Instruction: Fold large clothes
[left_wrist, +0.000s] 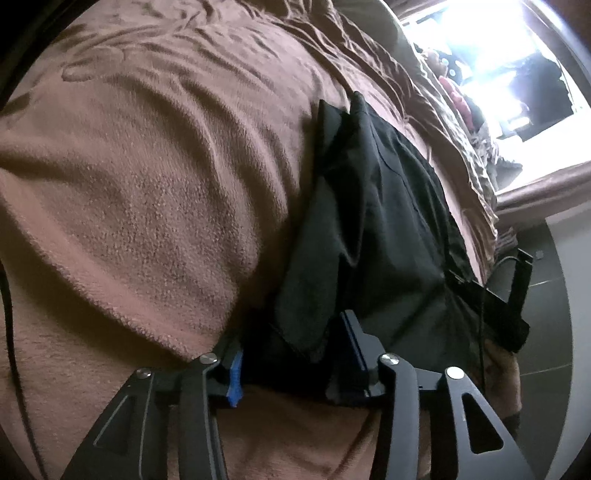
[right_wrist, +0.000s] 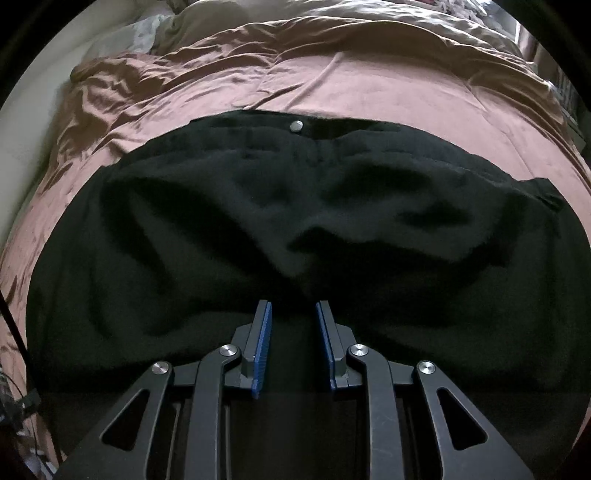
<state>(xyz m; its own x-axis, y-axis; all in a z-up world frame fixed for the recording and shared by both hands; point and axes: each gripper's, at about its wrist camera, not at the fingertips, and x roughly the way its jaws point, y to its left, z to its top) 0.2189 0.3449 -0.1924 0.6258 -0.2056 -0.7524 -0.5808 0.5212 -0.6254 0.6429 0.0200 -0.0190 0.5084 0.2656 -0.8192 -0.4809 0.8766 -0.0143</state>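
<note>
Left hand-held gripper (left_wrist: 291, 354): jaws wide around a bunched edge of the black fabric garment (left_wrist: 373, 221), not pinching. Right hand-held gripper (right_wrist: 293, 314): jaws narrowly parted over the garment, spread on the pink bed cover (right_wrist: 369, 88). Risk: grabbing bed cover with cloth, or slipping layers skewing the fold.

We are seeing a matt black cloth garment (right_wrist: 295, 221) with a shiny metal button (right_wrist: 296, 126), lying on a brown bedspread (left_wrist: 147, 184) looking fuzzy and fleecy; the grippers' matt black arms are showing polished metal rivets and ribbed blue pads (right_wrist: 263, 347)
</note>
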